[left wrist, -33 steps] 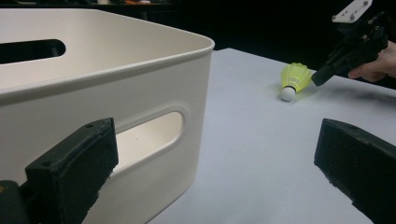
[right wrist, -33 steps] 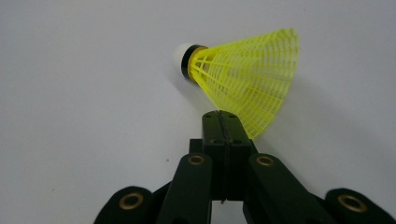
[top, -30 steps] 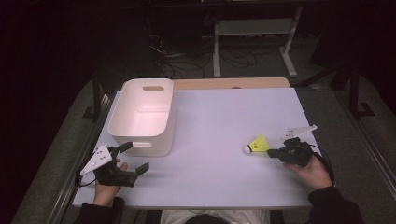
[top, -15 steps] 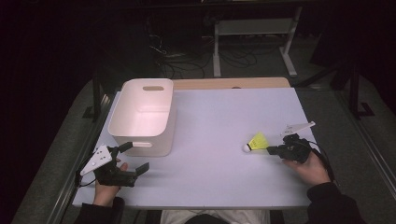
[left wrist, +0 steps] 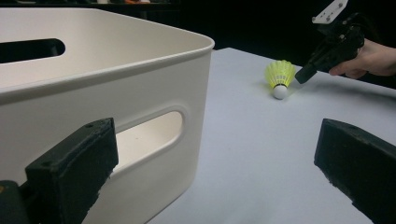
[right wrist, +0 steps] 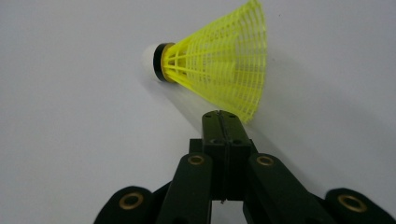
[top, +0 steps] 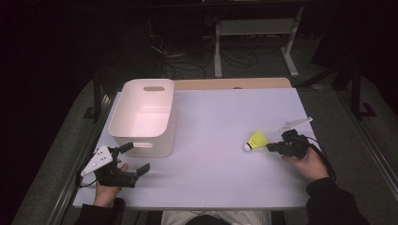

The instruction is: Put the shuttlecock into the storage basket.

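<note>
1. Shuttlecock (top: pixel 256 139) lies on its side on the white table (top: pixel 220 122), well to the right of the white bin (top: pixel 143 115), cork end pointing toward the bin; we judge the bin to be where it should go.
2. Our right gripper (right wrist: pixel 222 122) has its jaws pressed flat together, tips just at the rim of the yellow skirt. Whether a strand of the skirt is pinched between them we cannot tell (the close view shows them meeting just beside the rim).
3. Our left gripper (top: pixel 133 157) waits with jaws wide and nothing between them, just in front of the bin's near wall, likely ready to steady it.
4. Compared with a second ago, the shuttlecock has slid slightly toward the bin, with the right gripper following it; bin and left gripper are unchanged.
</note>
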